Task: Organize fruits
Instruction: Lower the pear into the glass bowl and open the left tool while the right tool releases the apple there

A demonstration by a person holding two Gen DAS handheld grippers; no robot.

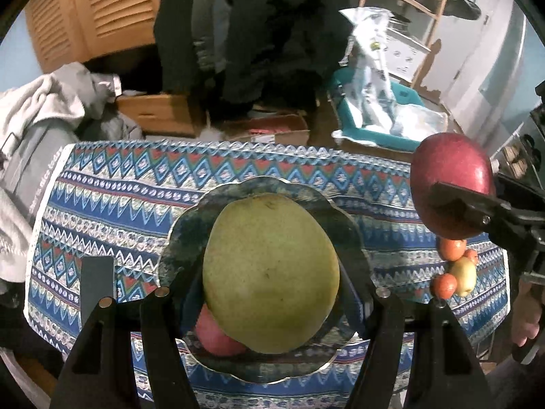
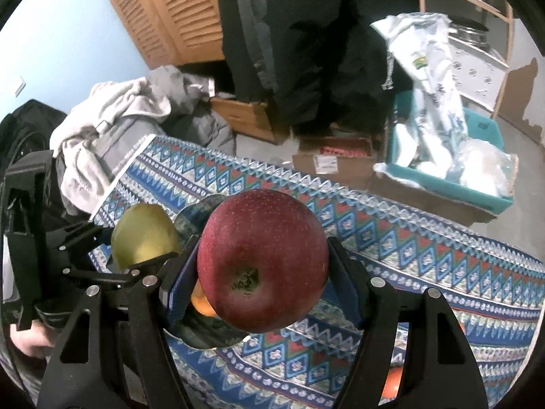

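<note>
A large yellow-green fruit (image 1: 269,272) is clamped in my left gripper (image 1: 272,283), just above a dark scalloped plate (image 1: 184,231) on which a pink-red fruit (image 1: 218,337) lies. To the right, my right gripper (image 1: 454,194) is shut on a dark red apple (image 1: 446,170) and holds it in the air. In the right wrist view that apple (image 2: 262,262) fills the gap between my right gripper's (image 2: 264,255) pads. The left gripper (image 2: 146,255) with the green fruit (image 2: 143,235) is at the left over the plate (image 2: 194,216). An orange fruit (image 2: 202,303) shows behind the apple.
Small orange fruits (image 1: 451,248) and a yellow one (image 1: 464,274) lie on the patterned tablecloth (image 1: 119,204) at right. Another orange fruit (image 2: 391,381) sits near the front edge. Heaped clothes (image 1: 37,126), cardboard boxes (image 1: 272,129) and a teal bin (image 1: 374,126) lie beyond the table.
</note>
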